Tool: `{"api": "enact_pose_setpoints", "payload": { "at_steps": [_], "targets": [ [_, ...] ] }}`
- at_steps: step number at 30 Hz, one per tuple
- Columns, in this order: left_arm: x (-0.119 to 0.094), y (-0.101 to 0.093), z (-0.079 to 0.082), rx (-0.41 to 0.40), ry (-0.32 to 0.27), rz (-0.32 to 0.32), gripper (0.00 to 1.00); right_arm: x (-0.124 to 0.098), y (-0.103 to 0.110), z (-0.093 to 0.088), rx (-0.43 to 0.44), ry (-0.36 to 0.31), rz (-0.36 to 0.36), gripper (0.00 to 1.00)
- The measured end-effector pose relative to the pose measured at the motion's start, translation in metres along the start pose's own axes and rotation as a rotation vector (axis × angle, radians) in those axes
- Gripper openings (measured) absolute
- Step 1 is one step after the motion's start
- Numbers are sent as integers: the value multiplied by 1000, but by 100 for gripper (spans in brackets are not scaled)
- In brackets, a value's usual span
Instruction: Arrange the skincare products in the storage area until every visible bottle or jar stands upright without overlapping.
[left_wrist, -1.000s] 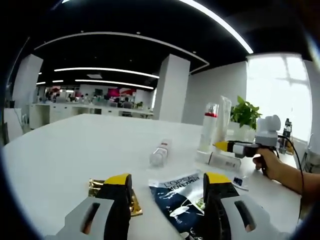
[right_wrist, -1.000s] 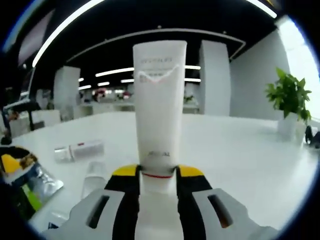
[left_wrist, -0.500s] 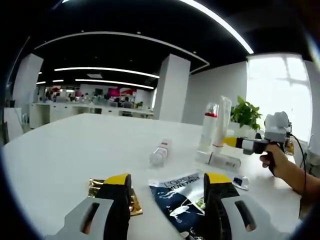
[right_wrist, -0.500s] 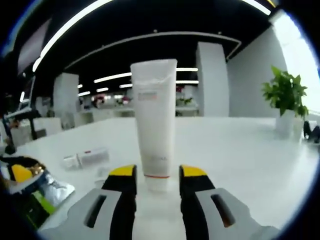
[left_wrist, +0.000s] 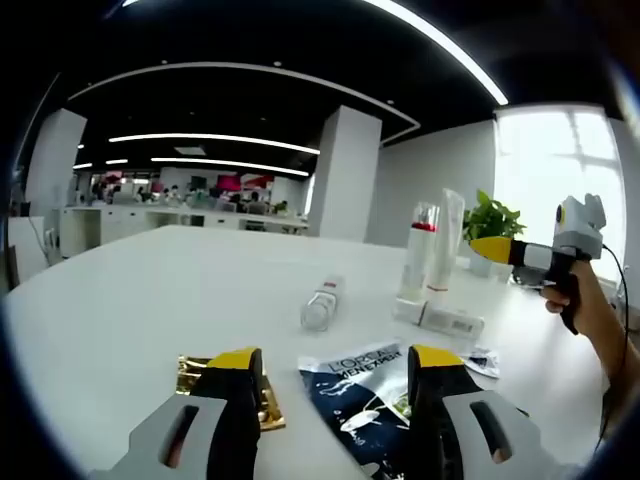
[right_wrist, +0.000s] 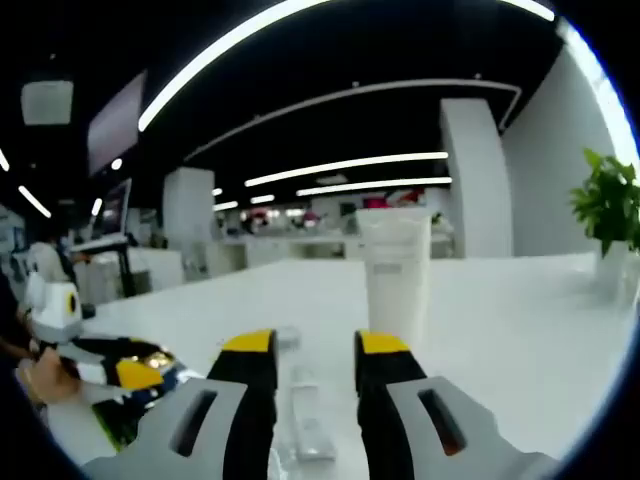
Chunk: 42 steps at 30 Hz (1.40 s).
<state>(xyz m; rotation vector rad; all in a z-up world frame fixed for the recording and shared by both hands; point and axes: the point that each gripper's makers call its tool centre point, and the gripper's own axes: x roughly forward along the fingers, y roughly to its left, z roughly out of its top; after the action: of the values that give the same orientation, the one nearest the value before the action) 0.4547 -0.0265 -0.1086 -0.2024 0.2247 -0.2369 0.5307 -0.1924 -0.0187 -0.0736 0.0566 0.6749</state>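
In the left gripper view, the left gripper (left_wrist: 327, 378) hangs low over the white table (left_wrist: 130, 300), jaws spread wide and holding nothing. Between and beyond its tips lie two flat packets: a dark blue printed sachet (left_wrist: 365, 395) and, to its left, a gold foil sachet (left_wrist: 195, 375). Farther out a small clear bottle with a white cap (left_wrist: 320, 305) lies on its side, and right of it a white boxy tube (left_wrist: 440, 318) also lies flat. Behind that one stand two upright items side by side: a clear bottle with a red band (left_wrist: 418, 250) and a tall white squeeze tube (left_wrist: 446, 245). A second ago the right gripper (left_wrist: 492, 247) was low at the white tube's base; now it has lifted away to the far right in a person's hand (left_wrist: 585, 300), leaving the tube standing by itself. That placement looks finished: two upright, two still lying down.

In the right gripper view, the right gripper (right_wrist: 312, 345) has pulled back from the tall white squeeze tube (right_wrist: 397, 275), which a second ago sat clamped between its jaws. The jaws now stand apart and empty, the tube upright beyond them. Something pale (right_wrist: 305, 425) lies on the table between the jaws; I cannot tell what. At the left the left gripper (right_wrist: 135, 372) hovers over the sachets.
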Motion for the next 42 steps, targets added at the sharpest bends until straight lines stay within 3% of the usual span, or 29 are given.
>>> {"api": "enact_pose_setpoints", "payload": {
  "at_steps": [2, 4, 6, 7, 11, 14, 19, 23, 25, 28, 31, 34, 37, 42],
  "targets": [
    [0, 0, 0, 2, 1, 4, 60, 14, 14, 2, -60, 52, 53, 26],
    [-1, 1, -1, 2, 3, 5, 60, 23, 22, 3, -62, 70, 88, 31],
    [-1, 1, -1, 2, 3, 7, 60, 38, 30, -6, -45, 166, 143, 37],
    [-1, 1, -1, 1, 3, 7, 60, 46, 29, -13, -44, 240, 145, 37],
    [-2, 0, -1, -3, 0, 7, 60, 64, 17, -44, -174, 474, 108, 37],
    [-2, 0, 0, -7, 0, 2, 60, 69, 10, -58, -192, 584, 79, 35],
    [-1, -1, 1, -15, -5, -2, 60, 72, 12, -77, -169, 728, 105, 33],
    [0, -1, 2, -19, -7, -5, 60, 71, 8, -88, -210, 816, 73, 33],
    [0, 0, 2, -22, -10, -6, 60, 73, 13, -91, -185, 825, 66, 30],
    [0, 0, 4, -29, -17, -7, 60, 70, 12, -103, -161, 915, 51, 30],
    [0, 1, 4, -30, -17, -7, 60, 75, 6, -103, -181, 918, 19, 19],
    [1, 1, 4, -33, -20, -11, 60, 71, 12, -100, -155, 901, 10, 18],
    [1, 1, 5, -38, -22, -13, 60, 68, 21, -94, -143, 856, 36, 18],
    [1, 2, 5, -36, -22, -13, 60, 70, 27, -72, -142, 727, 19, 18]
  ]
}}
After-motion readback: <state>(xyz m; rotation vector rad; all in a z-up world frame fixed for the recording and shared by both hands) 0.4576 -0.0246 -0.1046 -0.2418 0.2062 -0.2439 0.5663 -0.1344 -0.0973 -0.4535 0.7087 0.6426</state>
